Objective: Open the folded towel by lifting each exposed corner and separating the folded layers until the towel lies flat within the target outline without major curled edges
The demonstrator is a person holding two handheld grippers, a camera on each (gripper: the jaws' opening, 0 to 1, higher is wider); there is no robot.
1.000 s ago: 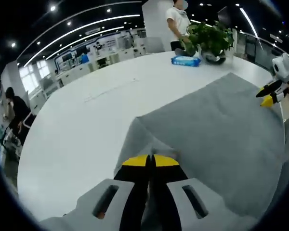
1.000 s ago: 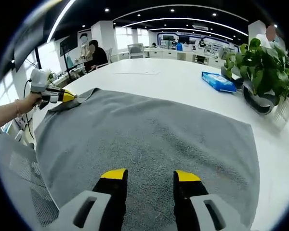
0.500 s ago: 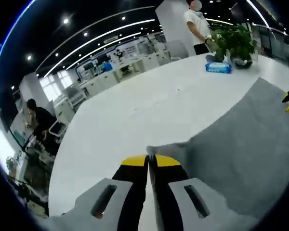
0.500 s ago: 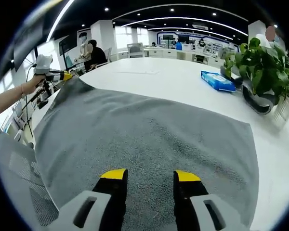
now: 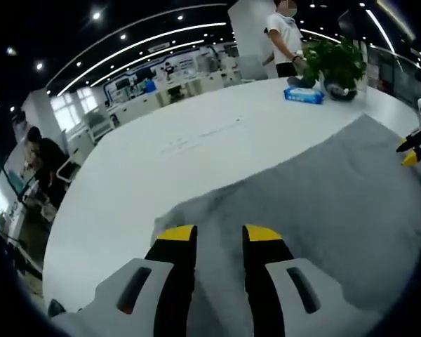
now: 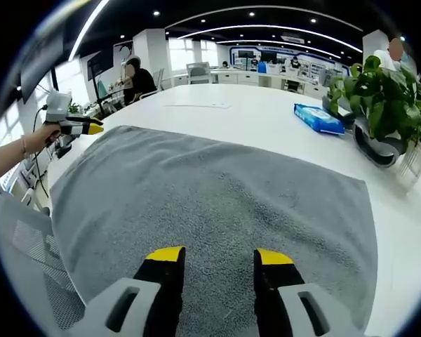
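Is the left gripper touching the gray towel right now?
Apart. The right gripper view shows the left gripper hanging clear of the towel corner, white table between them.

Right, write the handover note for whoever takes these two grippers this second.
Left gripper: jaws open, holding nothing, over the near edge of the grey towel.
Right gripper: jaws open, empty, above the towel's other end.
The towel lies spread out in one layer on the white table; its far-left corner, by the left gripper in the right gripper view, lies flat.
Blue packet and potted plant sit on the table beyond the towel, apart from it.
Done: unfolding.
Left: I cannot make out a target outline, so check placement and smooth any curled edge.
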